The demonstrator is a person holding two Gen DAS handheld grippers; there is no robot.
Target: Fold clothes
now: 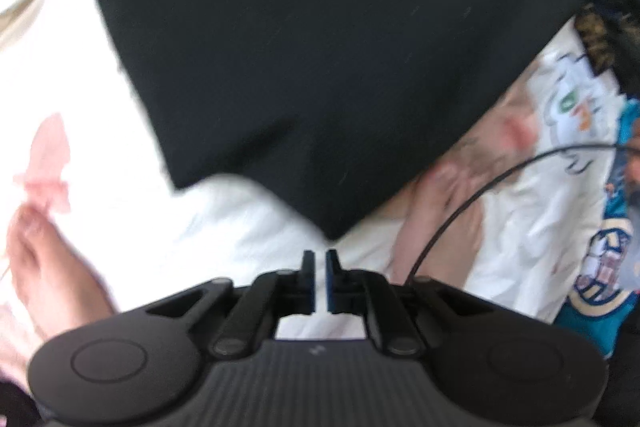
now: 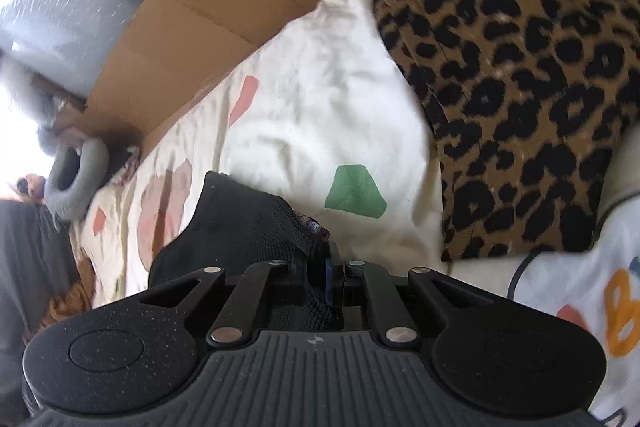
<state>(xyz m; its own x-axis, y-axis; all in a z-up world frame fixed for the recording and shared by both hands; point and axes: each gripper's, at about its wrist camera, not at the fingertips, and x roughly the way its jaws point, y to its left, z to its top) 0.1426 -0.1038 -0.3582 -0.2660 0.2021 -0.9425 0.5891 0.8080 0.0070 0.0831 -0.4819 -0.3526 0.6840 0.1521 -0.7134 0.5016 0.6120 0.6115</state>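
Observation:
A large black garment (image 1: pixel 304 59) lies spread on the white patterned bedsheet (image 1: pixel 248 211) in the left wrist view, one corner pointing toward me. My left gripper (image 1: pixel 320 261) sits just short of that corner, jaws nearly closed with a thin gap, nothing between them. In the right wrist view my right gripper (image 2: pixel 318 263) is shut on a bunched piece of the black knit garment (image 2: pixel 248 223), which drapes to the left over the sheet (image 2: pixel 320 107).
A leopard-print cloth (image 2: pixel 516 75) lies at the right. A cardboard box (image 2: pixel 224 23) stands along the bed's far edge, with a grey ring-shaped object (image 2: pixel 76 183) beside it. Bare feet (image 1: pixel 44 267) rest on the sheet. A black cable (image 1: pixel 480 187) runs across the right.

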